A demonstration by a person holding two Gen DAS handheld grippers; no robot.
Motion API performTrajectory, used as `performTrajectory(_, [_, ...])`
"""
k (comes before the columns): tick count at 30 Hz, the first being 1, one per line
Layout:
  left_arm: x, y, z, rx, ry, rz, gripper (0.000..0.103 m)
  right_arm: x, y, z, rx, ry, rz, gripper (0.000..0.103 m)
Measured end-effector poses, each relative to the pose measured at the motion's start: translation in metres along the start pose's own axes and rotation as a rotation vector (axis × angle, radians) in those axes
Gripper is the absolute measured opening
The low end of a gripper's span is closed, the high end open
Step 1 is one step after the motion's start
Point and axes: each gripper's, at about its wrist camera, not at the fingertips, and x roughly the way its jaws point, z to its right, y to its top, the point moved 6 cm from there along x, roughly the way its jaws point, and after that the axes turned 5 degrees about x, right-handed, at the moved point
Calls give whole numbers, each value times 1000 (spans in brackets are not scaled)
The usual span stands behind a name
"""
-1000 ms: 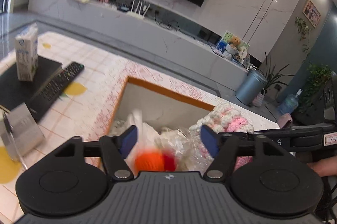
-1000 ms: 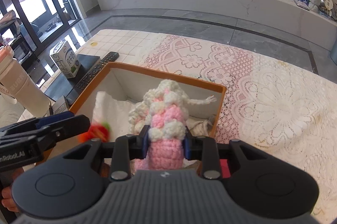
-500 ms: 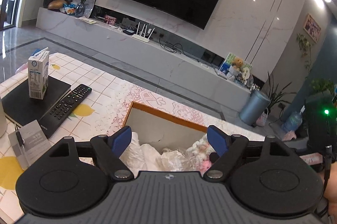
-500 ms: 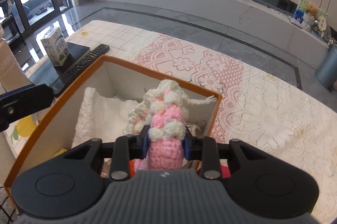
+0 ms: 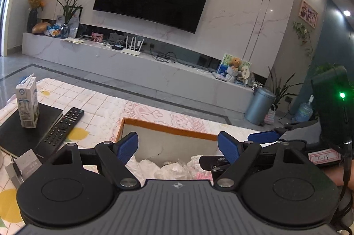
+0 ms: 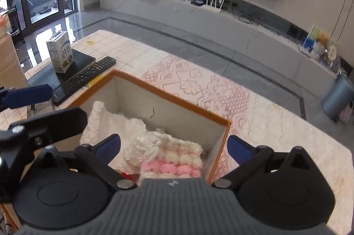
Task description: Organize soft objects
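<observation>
An orange-rimmed box (image 6: 177,100) stands on the table and holds soft things. Among them are a white cloth (image 6: 110,124), crinkled clear plastic (image 6: 135,146) and a pink and white crochet toy (image 6: 172,157). My right gripper (image 6: 174,148) hovers over the box's near right corner. Its jaws are opening wide, and the crochet toy lies loose below them, touching neither pad. My left gripper (image 5: 179,146) stands open above the box (image 5: 168,127) with nothing between its fingers. Its blue finger (image 6: 26,95) shows at the left of the right wrist view.
Left of the box lie a black remote (image 6: 88,74) and a black notebook (image 5: 20,135) with a milk carton (image 6: 60,54) standing on it. A lace cloth (image 6: 254,115) covers the table to the right. Beyond the table are grey floor and a TV console (image 5: 132,62).
The right gripper's jaws have sprung apart and the pink crochet toy has dropped from them into the box. The left gripper has opened a little and tilted up; the orange-red toy below it is gone from view.
</observation>
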Motion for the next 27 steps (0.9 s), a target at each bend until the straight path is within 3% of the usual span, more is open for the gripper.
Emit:
performTrajectory(3, [-4, 6, 0, -5, 10, 16, 96, -11, 3, 3, 34, 31, 33, 100])
performTrajectory(7, [-13, 19, 7, 81, 41, 60, 96, -25, 6, 7, 55, 22, 70, 100])
performTrajectory(16, [-60, 47, 44, 195, 123, 244, 96, -66, 6, 25, 77, -48, 151, 100])
performTrajectory(23, [-93, 58, 83, 225, 176, 295, 96, -127, -9, 33, 26, -49, 218, 100])
performTrajectory(27, [-101, 59, 99, 262, 187, 246, 95, -165, -23, 37, -2, -87, 276, 100])
